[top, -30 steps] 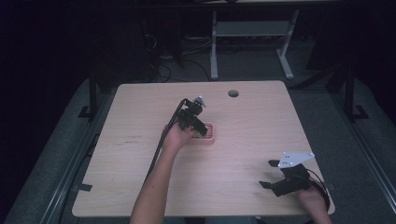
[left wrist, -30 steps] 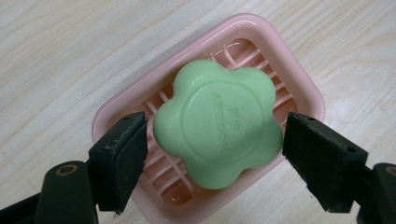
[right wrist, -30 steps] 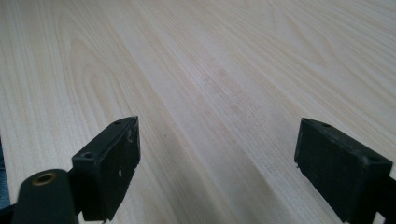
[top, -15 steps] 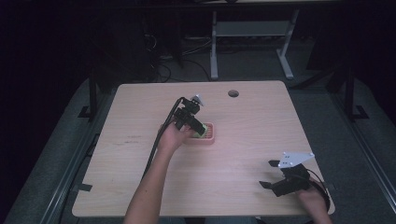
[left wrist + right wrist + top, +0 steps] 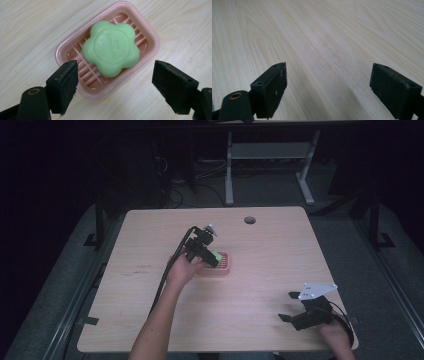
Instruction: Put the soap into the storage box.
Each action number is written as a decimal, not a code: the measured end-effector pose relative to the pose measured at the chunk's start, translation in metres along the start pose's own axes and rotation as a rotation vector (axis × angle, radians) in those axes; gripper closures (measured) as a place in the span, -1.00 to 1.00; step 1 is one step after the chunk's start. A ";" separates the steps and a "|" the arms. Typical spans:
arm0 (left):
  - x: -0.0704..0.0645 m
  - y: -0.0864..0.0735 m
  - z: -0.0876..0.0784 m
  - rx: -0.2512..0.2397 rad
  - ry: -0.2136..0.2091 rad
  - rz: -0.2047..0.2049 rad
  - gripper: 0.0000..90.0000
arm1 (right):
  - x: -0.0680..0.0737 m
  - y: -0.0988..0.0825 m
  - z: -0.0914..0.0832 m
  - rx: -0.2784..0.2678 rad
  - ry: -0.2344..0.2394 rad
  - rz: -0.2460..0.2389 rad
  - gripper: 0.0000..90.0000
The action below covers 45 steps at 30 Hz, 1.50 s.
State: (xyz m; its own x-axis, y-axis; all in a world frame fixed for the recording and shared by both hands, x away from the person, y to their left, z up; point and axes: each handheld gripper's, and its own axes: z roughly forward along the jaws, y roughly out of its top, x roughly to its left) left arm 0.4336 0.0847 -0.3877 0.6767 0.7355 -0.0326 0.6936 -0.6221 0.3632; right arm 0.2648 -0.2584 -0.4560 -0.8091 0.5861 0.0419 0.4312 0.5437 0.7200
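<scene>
A green flower-shaped soap (image 5: 111,51) lies in a pink ribbed soap dish (image 5: 150,37) on the wooden table. From the high view the soap (image 5: 217,256) shows in the dish (image 5: 225,268) near the table's middle. My left gripper (image 5: 115,87) hovers over the dish's near end, jaws wide apart and holding nothing; from above the left gripper (image 5: 212,261) sits just left of the dish. My right gripper (image 5: 328,87) is open over bare wood. The high view places this right gripper (image 5: 291,308) near the table's front right corner.
The light wooden table (image 5: 150,245) has a round cable hole (image 5: 249,220) near its far edge. A black cable (image 5: 167,270) trails from the left gripper along the forearm. A white metal frame (image 5: 270,155) stands on the dark floor behind the table.
The left hand and gripper have drawn back slightly from the dish, and the green soap now lies in it. The right gripper has not moved.
</scene>
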 end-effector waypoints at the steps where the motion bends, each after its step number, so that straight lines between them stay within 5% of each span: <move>1: -0.001 -0.001 -0.001 0.002 0.003 0.003 -0.53 | 0.000 0.000 0.000 0.000 0.001 0.001 -0.69; 36: -0.008 -0.052 -0.023 -0.032 -0.036 0.050 -0.53 | -0.001 -0.002 0.004 0.015 -0.007 0.006 -0.69; 45: -0.006 -0.070 -0.024 -0.039 -0.045 0.035 -0.52 | -0.001 -0.002 0.005 0.022 -0.006 0.012 -0.69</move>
State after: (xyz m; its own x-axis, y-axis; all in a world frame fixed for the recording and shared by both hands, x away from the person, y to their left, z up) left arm 0.3756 0.1303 -0.3905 0.7116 0.6999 -0.0609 0.6596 -0.6357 0.4011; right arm 0.2666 -0.2571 -0.4605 -0.8012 0.5966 0.0463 0.4499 0.5494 0.7041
